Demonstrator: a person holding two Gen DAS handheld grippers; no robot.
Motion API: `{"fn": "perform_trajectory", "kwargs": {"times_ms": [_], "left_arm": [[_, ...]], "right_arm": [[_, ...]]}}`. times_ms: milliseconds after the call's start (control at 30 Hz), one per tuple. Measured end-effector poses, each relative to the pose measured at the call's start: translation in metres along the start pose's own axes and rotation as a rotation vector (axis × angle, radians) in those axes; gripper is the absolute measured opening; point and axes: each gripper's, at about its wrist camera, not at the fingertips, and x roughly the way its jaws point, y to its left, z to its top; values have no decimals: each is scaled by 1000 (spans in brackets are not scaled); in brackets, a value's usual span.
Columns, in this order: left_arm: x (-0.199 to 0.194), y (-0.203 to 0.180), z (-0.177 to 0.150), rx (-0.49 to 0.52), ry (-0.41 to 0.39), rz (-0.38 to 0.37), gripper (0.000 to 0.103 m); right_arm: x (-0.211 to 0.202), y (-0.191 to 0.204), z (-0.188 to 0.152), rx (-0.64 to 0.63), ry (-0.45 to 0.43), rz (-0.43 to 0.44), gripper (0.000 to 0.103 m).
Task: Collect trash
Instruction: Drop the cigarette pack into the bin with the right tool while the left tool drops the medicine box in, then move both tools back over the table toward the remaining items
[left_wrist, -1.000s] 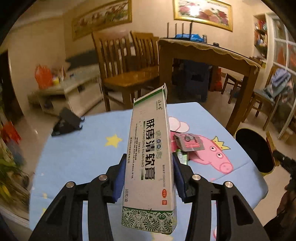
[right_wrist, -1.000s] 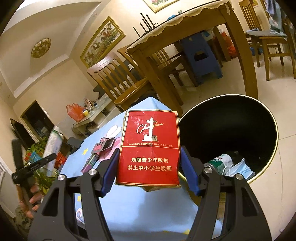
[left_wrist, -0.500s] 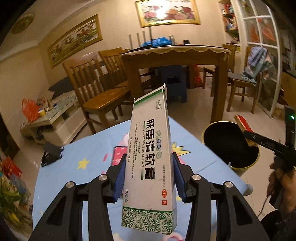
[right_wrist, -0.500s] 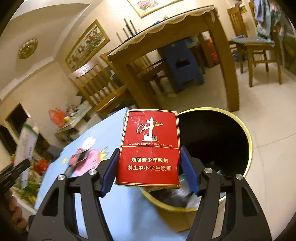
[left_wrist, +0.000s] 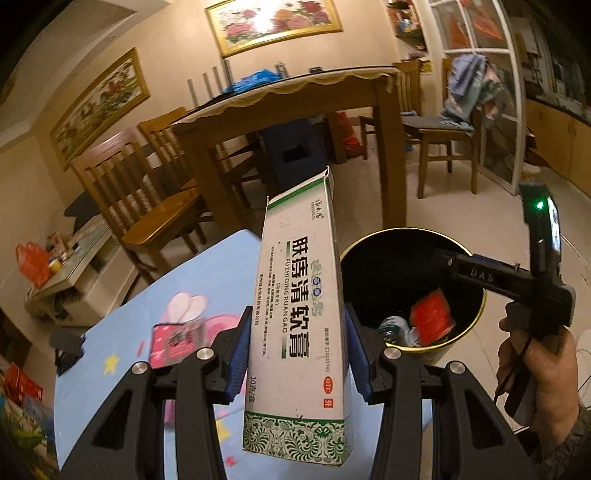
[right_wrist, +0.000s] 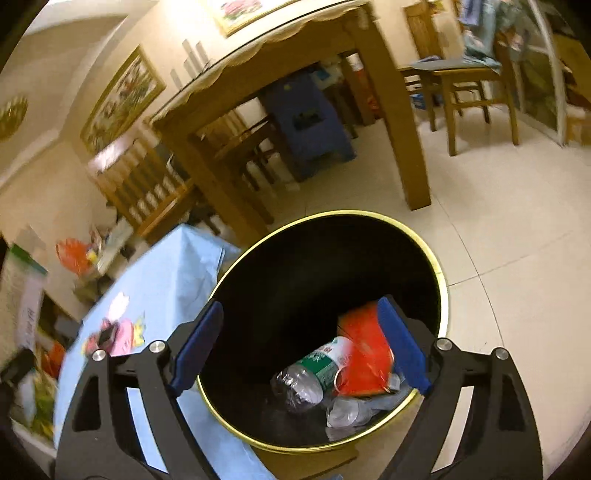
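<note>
My left gripper is shut on a tall white and green ointment box and holds it upright above the blue table, left of the bin. My right gripper is open and empty, directly above the black bin with a gold rim. The red cigarette pack lies inside the bin on a clear plastic bottle. In the left wrist view the bin holds the red pack, and the right gripper's body is over it.
The blue cartoon tablecloth carries a small pink packet. A wooden dining table and chairs stand behind. A low white cabinet is at the left. Tiled floor surrounds the bin.
My right gripper has opened and the red cigarette pack has dropped into the bin. My left gripper has swung right toward the bin, still holding the ointment box.
</note>
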Motion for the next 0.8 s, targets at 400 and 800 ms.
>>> {"fn": "perform_trajectory", "kwargs": {"times_ms": [400,800], "left_arm": [[80,-77,42,75,96,-144,45],[114,-74,33,50,176,-138,66]], "right_arm": [[-39,-100,6,328,-148,-82,91],[-39,-93,8,296,-131,-100,91]]}}
